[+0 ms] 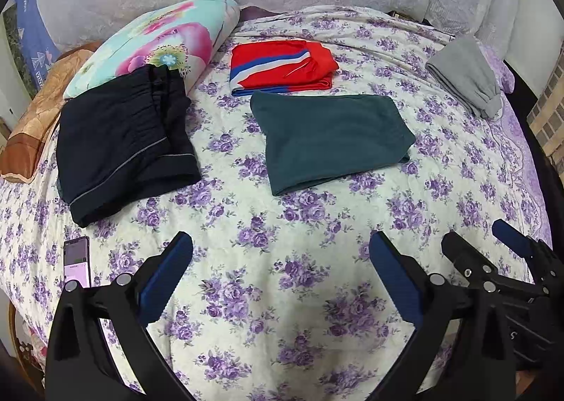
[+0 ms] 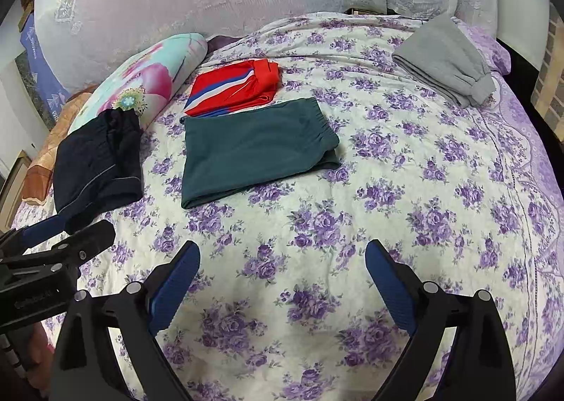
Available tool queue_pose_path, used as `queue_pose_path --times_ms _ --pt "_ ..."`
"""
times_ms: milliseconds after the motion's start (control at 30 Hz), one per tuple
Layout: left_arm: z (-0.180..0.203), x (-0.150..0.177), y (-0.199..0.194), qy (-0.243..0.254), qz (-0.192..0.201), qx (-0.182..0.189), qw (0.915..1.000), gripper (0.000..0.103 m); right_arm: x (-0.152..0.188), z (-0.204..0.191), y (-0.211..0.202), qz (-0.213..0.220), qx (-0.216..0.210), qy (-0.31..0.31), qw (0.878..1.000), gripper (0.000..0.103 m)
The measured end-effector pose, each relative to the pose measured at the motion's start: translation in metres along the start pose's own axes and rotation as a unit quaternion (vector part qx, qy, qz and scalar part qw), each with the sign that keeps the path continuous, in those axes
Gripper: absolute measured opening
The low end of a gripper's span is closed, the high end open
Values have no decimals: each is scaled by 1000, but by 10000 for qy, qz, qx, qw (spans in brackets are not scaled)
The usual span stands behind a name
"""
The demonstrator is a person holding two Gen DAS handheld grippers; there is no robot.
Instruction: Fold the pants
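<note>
On the bed with the purple-flowered quilt (image 1: 282, 260), the folded dark-green fleece pants (image 1: 331, 136) lie flat near the middle, their long axis running across the bed with the elastic waistband at the right end, just in front of folded red shorts with blue and white stripes (image 1: 282, 64), between folded black piped shorts (image 1: 123, 150) at left and folded grey pants (image 1: 465, 76) far right. Both the left tongs (image 1: 281, 253) and the right tongs (image 2: 282, 260) hover side by side over bare quilt, spread wide and gripping nothing, well short of the green pants. Faint lettering on the left tongs' body is too blurred to read.
</note>
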State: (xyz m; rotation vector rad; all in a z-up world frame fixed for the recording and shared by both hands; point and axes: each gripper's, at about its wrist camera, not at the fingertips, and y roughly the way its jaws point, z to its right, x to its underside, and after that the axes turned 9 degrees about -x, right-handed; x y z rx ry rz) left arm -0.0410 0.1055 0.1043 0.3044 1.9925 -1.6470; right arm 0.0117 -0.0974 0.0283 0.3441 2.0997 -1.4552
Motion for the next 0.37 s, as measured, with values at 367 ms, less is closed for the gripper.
queue_pose_path --times_ms 367 --pt "-1 2 12 105 -125 -94 9998 98 6 -3 6 -161 112 13 9998 96"
